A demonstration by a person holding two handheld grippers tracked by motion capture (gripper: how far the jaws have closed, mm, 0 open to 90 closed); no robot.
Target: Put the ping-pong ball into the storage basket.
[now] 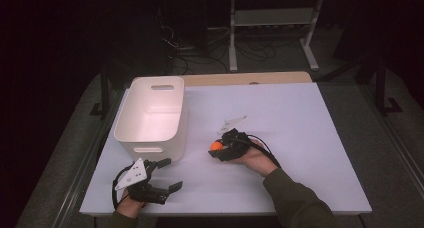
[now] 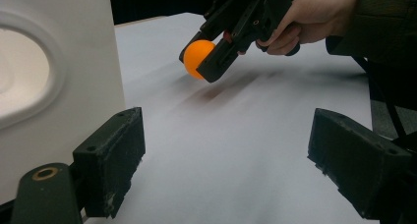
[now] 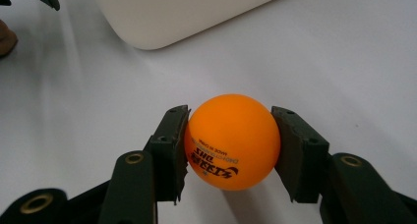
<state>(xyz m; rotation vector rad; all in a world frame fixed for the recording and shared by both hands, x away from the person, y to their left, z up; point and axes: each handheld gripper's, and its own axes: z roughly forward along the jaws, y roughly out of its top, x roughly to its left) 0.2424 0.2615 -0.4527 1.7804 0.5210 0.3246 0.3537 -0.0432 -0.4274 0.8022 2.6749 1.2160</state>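
An orange ball [image 3: 231,140] with black print sits clamped between the two pads of my right gripper [image 3: 230,145], held a little above the white table. In the high view the ball [image 1: 216,145] and right gripper [image 1: 218,149] are near the table's middle, right of the white bin [image 1: 152,113]. The left gripper view shows the ball [image 2: 196,58] in that gripper's jaws, farther off. My left gripper [image 2: 226,160] is open with nothing between its fingers; it rests at the front left [image 1: 167,174], just in front of the bin.
The white bin's wall [image 2: 54,71] with an oval handle hole stands close on the left of the left gripper. The white table sheet [image 1: 300,138] spreads to the right. A wooden table edge [image 1: 250,78] runs along the back.
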